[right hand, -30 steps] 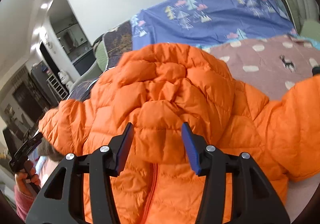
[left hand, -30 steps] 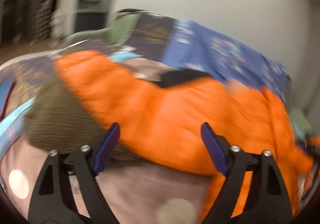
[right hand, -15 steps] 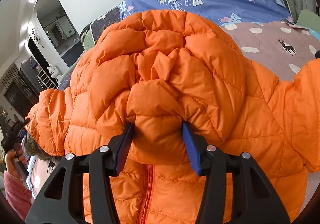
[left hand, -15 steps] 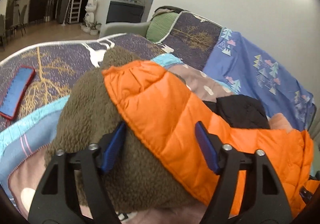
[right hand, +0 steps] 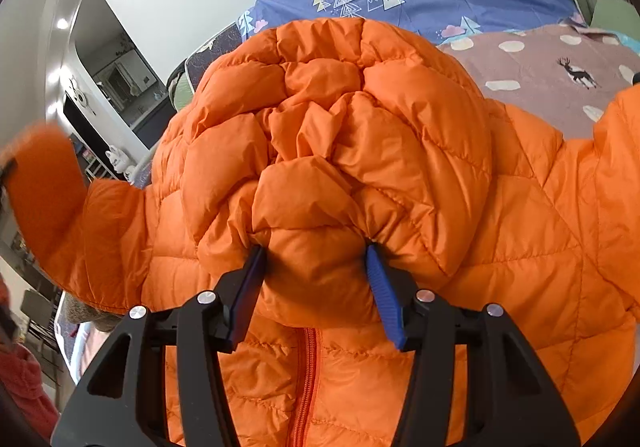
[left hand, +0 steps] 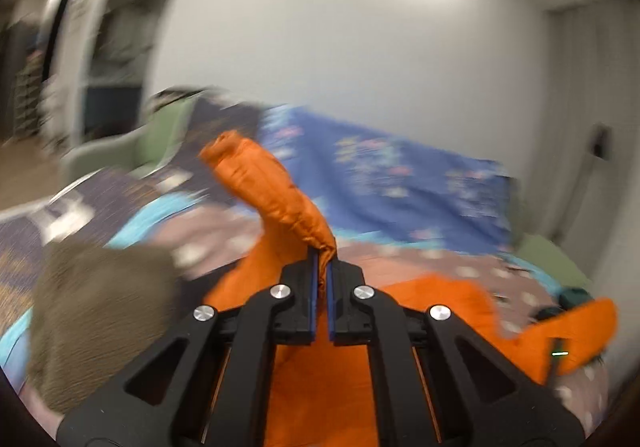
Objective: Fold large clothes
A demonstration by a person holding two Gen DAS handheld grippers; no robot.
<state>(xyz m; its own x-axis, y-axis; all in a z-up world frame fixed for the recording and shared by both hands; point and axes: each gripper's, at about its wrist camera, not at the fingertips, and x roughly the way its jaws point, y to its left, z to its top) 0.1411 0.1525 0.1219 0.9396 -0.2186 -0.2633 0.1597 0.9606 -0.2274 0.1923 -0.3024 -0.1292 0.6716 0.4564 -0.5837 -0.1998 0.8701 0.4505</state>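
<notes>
The whole left wrist view is smeared by motion: the prints on the blue sheet [left hand: 400,183] are only coloured smudges, the brown fleece [left hand: 100,311] has no sharp outline, and the doorway area at the left cannot be read. The left gripper [left hand: 322,267] hides how much of the orange jacket [left hand: 280,191] sits between its pads. In the right wrist view the jacket's [right hand: 360,127] right side and hem run off the picture's edge. The sleeve [right hand: 44,187] at the left is blurred. The jacket hides most of the bed [right hand: 560,59].
</notes>
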